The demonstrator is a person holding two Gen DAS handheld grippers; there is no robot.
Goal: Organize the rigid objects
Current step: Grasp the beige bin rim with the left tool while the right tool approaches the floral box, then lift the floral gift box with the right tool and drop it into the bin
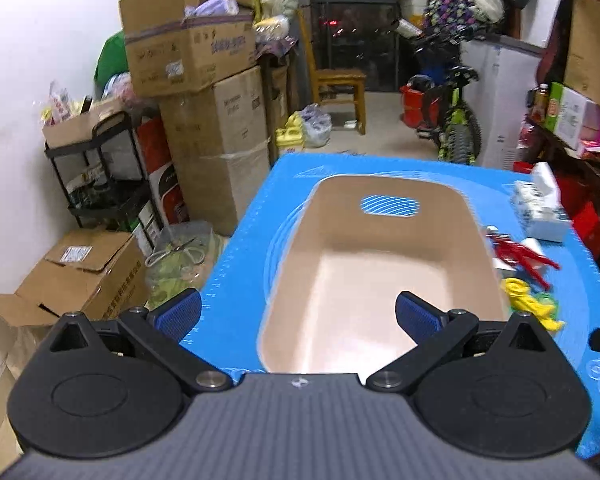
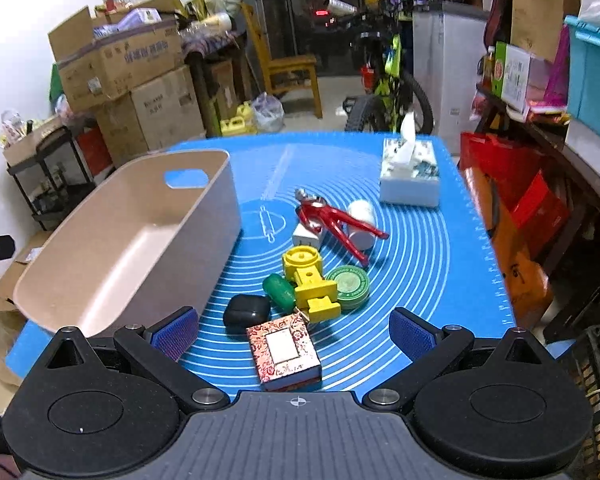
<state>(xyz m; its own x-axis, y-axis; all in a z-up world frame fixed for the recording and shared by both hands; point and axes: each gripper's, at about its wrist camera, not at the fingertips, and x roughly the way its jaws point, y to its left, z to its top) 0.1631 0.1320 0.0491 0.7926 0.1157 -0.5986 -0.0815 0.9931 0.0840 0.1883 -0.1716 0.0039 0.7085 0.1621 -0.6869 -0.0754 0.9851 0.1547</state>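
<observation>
Right wrist fisheye: the right gripper [image 2: 294,330] is held spread wide above the near edge of the blue silicone mat [image 2: 440,264], nothing between its pads. Just beyond, a small patterned box [image 2: 285,353] is seen, then a black earbud case [image 2: 246,311], a green capsule-shaped piece [image 2: 279,290], a yellow plastic tool [image 2: 309,283] and a round green tin [image 2: 348,286], clustered and partly touching. Farther on, red-handled pliers [image 2: 334,220] are laid across a white adapter [image 2: 308,236] and a white cylinder [image 2: 362,218]; a tissue box [image 2: 410,178] is set at the far end. To the left, the beige bin [image 2: 224,200] is found empty. In the left wrist view, the left gripper [image 1: 298,316] is likewise spread, held over that bin's near end.
</observation>
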